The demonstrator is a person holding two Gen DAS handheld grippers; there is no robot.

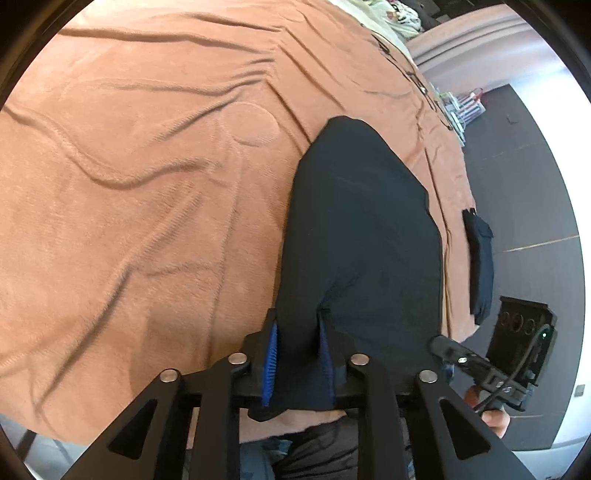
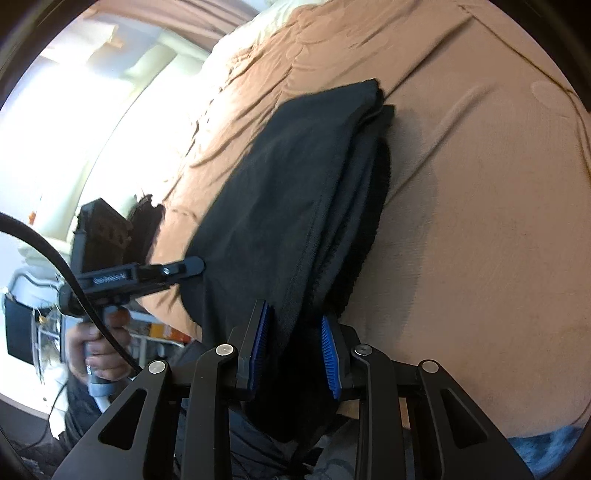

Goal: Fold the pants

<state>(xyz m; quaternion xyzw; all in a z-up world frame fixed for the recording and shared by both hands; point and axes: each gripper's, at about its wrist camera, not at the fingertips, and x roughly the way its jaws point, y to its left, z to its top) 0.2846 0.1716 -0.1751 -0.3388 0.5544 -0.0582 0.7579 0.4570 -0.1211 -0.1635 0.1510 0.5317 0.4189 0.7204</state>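
Dark navy pants (image 1: pixel 362 229) lie folded lengthwise on an orange-brown bedspread (image 1: pixel 147 184), running away from me. My left gripper (image 1: pixel 299 354) is shut on the near end of the pants, cloth between its blue pads. In the right wrist view the same pants (image 2: pixel 288 192) show in stacked layers. My right gripper (image 2: pixel 295 350) is shut on their near edge. The left gripper (image 2: pixel 184 267) also shows there, at the pants' left side; the right gripper (image 1: pixel 447 349) shows low right in the left wrist view.
The bed edge (image 1: pixel 454 236) runs along the right, with dark floor (image 1: pixel 524 192) beyond. A second dark garment (image 1: pixel 480 266) hangs over that edge. A pale pillow (image 2: pixel 258 33) lies at the bed's far end. Bright window and furniture (image 2: pixel 74 110) are left.
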